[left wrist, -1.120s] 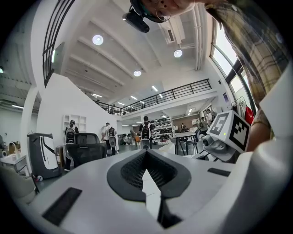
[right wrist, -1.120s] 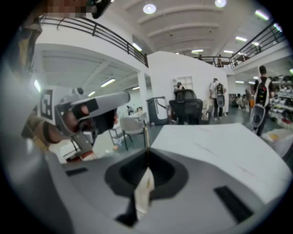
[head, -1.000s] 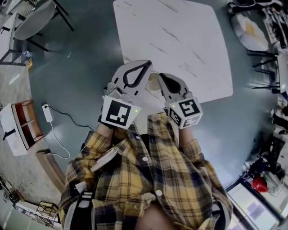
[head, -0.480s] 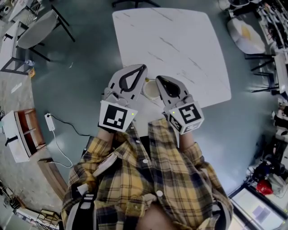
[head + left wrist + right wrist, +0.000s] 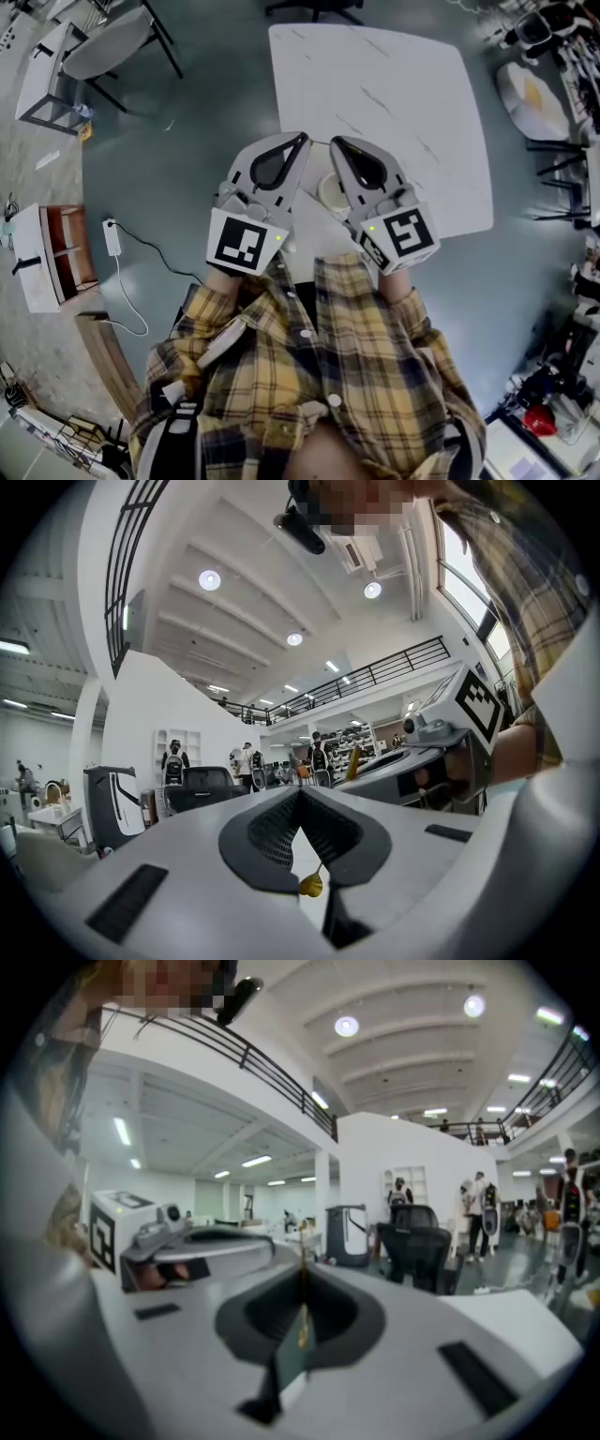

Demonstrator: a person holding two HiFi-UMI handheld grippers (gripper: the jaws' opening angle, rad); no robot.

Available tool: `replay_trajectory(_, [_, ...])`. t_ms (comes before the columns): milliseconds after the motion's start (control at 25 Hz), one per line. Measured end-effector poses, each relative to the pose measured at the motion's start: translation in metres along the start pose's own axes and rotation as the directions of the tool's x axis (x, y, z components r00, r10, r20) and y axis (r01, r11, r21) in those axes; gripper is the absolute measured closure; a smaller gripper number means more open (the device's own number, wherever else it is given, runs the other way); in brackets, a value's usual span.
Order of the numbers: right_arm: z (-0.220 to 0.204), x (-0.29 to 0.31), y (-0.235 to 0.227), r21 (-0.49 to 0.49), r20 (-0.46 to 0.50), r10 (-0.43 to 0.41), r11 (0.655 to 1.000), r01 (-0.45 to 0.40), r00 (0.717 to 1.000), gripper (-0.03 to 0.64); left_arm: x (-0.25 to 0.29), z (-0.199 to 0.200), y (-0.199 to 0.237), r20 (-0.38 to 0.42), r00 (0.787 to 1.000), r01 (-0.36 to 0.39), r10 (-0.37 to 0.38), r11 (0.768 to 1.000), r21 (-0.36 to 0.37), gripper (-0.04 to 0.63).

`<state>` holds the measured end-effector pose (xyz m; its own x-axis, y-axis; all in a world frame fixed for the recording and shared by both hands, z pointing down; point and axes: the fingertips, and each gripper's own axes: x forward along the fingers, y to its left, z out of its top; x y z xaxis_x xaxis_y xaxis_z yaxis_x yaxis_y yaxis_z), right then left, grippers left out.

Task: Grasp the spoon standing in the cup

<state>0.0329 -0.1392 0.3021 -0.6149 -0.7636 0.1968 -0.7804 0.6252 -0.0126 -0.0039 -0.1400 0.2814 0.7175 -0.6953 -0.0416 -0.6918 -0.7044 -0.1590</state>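
We see a white marbled worktop (image 5: 394, 94) standing on a blue-grey floor (image 5: 178, 159). The cup (image 5: 330, 190) sits near the worktop's near edge, between the left tool (image 5: 302, 139) and the right tool (image 5: 336, 142); the spoon is too small to make out. Both tools have their jaws closed together. A grey table (image 5: 108, 42) and a wooden shelf unit (image 5: 56, 248) stand to the left.
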Motion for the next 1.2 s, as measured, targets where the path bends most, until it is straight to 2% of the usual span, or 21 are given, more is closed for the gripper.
replay_trajectory(360, [0.022, 0.022, 0.021, -0.041, 0.052, 0.075, 0.996, -0.073, 0.996, 0.584, -0.019, 0.003, 0.02, -0.017, 0.998, -0.054, 0.055, 0.998, 0.034, 0.58])
replay_trajectory(640, [0.034, 0.034, 0.034, -0.061, 0.074, 0.114, 0.992, -0.11, 0.991, 0.584, -0.031, 0.006, 0.033, -0.015, 0.996, -0.088, 0.088, 0.996, 0.007, 0.58])
replay_trajectory(1000, [0.04, 0.031, 0.034, -0.073, 0.088, 0.113, 0.992, -0.107, 0.99, 0.584, -0.033, 0.005, 0.038, -0.013, 0.994, -0.109, 0.109, 0.994, -0.026, 0.58])
replay_trajectory(1200, [0.043, 0.025, 0.03, -0.069, 0.095, 0.103, 0.993, -0.097, 0.99, 0.584, -0.029, 0.009, 0.035, -0.008, 0.995, -0.1, 0.1, 0.995, -0.011, 0.58])
